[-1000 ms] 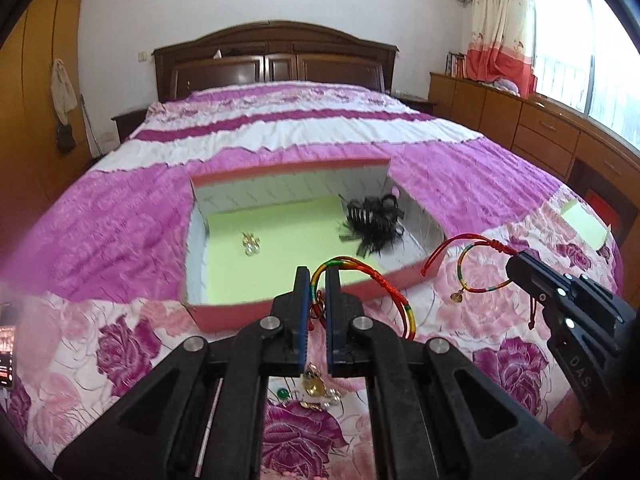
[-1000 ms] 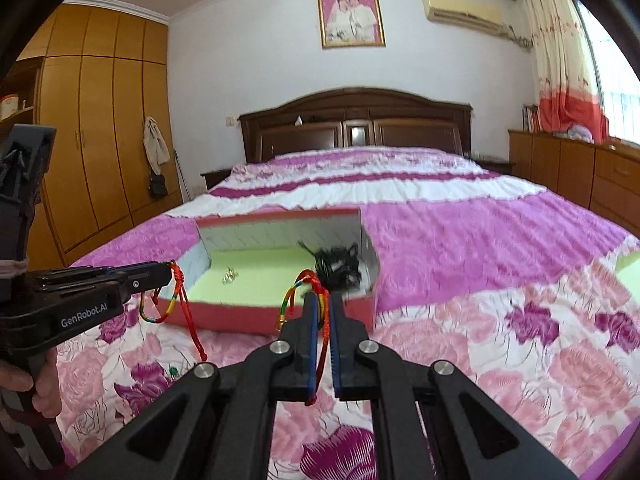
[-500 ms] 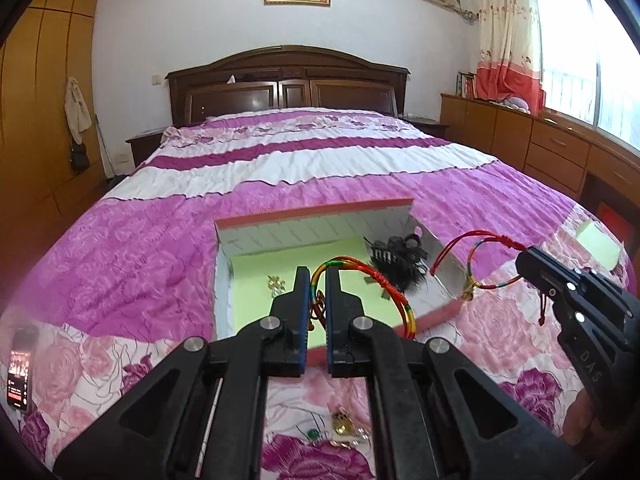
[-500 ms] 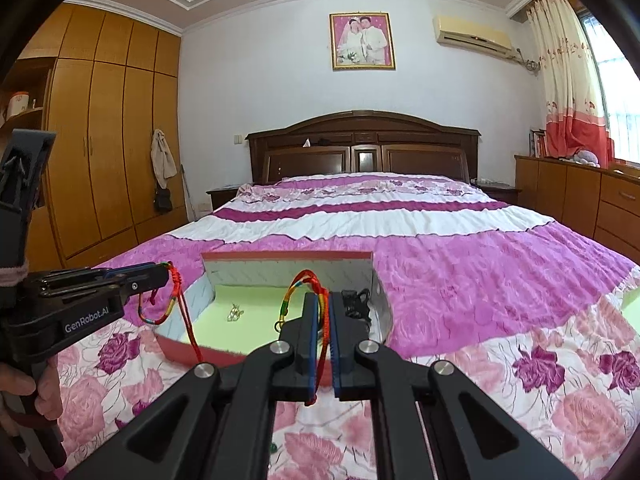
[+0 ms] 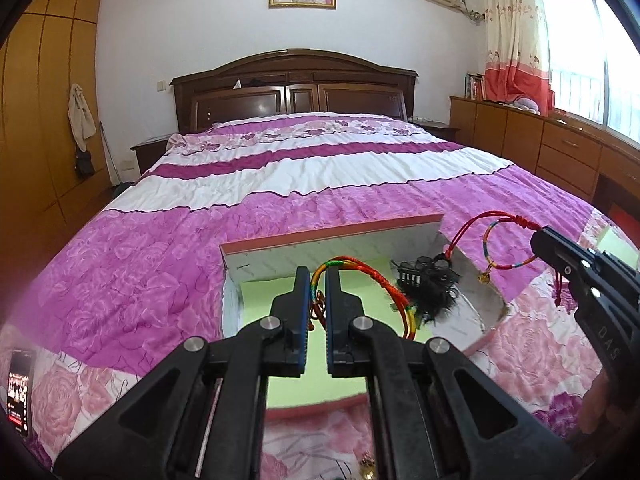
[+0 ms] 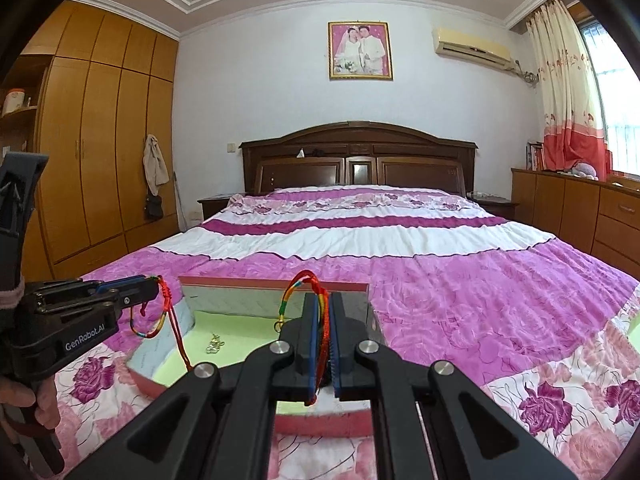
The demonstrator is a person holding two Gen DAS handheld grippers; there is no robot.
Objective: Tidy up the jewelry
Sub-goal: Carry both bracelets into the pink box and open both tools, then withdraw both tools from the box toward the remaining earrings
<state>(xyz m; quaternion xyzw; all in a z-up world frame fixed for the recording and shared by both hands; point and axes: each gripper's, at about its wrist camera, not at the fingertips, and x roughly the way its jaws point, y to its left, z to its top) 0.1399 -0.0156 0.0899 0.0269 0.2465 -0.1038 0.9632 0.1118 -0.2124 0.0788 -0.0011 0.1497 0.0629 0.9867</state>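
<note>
Nearest, the left gripper is pinched together on a rainbow cord bracelet, whose loop arcs out to the right of the jaws and droops over the open box. In the other view the right gripper is likewise clamped on its own bracelet, a red and rainbow cord that rises in a small arch above the jaws, with a loose tail hanging down between them. Each tool shows in the other's camera, holding its cord up over an end of the box, one to either side.

These cords look very light and limp. They will sag, swing and snag easily, so I would judge that the grip belongs on the braided band itself, not on the thin red tails or the small gold charm dangling from the right one. The knots give the pads something to bite on.

Just beyond the jaws sits the box, pink outside with a pale green floor, resting on the flowered bedspread. Inside lie a black hair clip toward one end and a small gold trinket near the middle. Both bracelets hang above it, not yet set down.

Farther off, the bed runs back to a dark wooden headboard, with a framed photograph on the wall above.
</note>
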